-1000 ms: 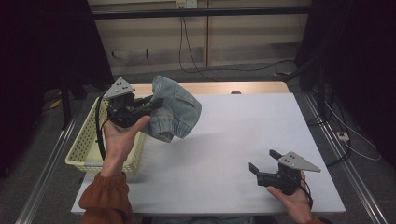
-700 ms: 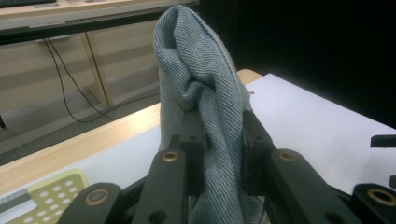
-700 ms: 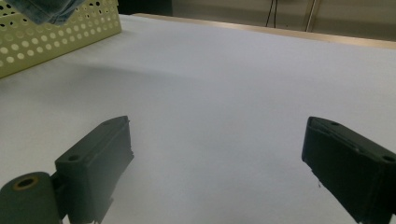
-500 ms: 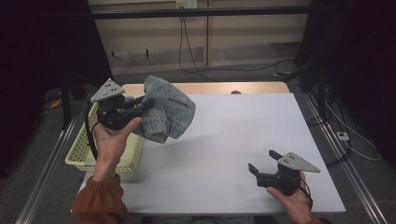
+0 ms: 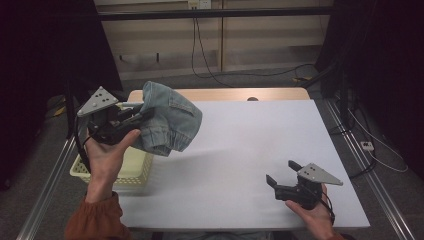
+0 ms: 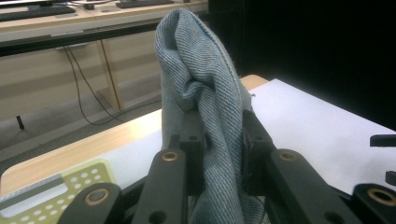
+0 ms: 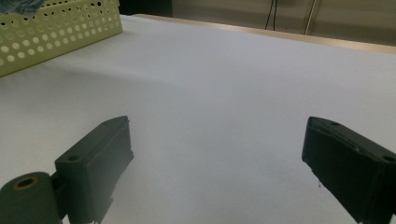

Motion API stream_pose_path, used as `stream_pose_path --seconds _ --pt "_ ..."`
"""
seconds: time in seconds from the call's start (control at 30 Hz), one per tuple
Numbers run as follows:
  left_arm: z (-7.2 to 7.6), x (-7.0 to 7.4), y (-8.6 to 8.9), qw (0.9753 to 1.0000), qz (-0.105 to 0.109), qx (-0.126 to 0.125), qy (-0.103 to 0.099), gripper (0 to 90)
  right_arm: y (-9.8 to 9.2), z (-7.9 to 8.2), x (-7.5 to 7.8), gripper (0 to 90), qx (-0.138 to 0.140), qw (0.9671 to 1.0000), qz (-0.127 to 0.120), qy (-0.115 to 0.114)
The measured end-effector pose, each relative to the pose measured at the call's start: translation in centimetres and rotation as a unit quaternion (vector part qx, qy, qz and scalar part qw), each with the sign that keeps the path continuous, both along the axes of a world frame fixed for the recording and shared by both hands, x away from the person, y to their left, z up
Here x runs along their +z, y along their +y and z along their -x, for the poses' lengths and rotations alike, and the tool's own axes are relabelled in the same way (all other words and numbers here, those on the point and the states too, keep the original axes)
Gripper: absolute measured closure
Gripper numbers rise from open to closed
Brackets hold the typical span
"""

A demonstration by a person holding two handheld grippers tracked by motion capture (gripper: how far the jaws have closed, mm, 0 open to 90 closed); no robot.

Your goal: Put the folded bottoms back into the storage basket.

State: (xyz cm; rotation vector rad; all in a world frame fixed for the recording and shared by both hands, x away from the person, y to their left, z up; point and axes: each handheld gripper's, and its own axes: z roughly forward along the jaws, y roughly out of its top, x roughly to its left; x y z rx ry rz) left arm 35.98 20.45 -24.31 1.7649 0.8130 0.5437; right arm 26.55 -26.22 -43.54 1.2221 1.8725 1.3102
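A bunched piece of light blue denim [image 5: 169, 120] hangs in the air above the table's left edge, with my left gripper [image 5: 134, 116] shut on it. In the left gripper view the denim [image 6: 201, 88] rises between the two black jaws and is pinched there. Below it stands a pale yellow perforated basket [image 5: 131, 165], partly hidden by the hand. My right gripper [image 5: 282, 172] rests low at the front right of the white table [image 5: 260, 145], open, with nothing between its fingers [image 7: 100, 163].
The basket [image 7: 56, 32] sits at the table's left edge, half off the white surface. A wooden strip [image 5: 225, 94] runs along the table's far edge. Cables [image 5: 210, 60] hang over the floor behind. Metal rails [image 5: 370, 165] flank both sides.
My left gripper has carried the denim leftward and a little higher, from over the table toward the basket. The right gripper has stayed in place, open.
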Motion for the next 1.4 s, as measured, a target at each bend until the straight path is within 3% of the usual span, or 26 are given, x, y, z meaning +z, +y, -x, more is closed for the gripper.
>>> stream_pose_path --seconds 0.5,0.9,1.4 --pt "0.3 0.3 3.2 0.9992 0.024 0.032 -0.003 75.2 -0.1 0.2 0.1 8.4 0.003 1.0000 0.000 -0.003" --pt "0.8 0.5 6.3 0.9968 0.044 0.066 -0.009 75.2 0.0 0.2 0.1 8.4 0.002 1.0000 -0.002 -0.003" --pt "0.0 -0.4 8.7 0.9945 0.049 0.091 0.014 75.2 0.0 0.2 0.1 8.4 0.004 1.0000 -0.001 -0.002"
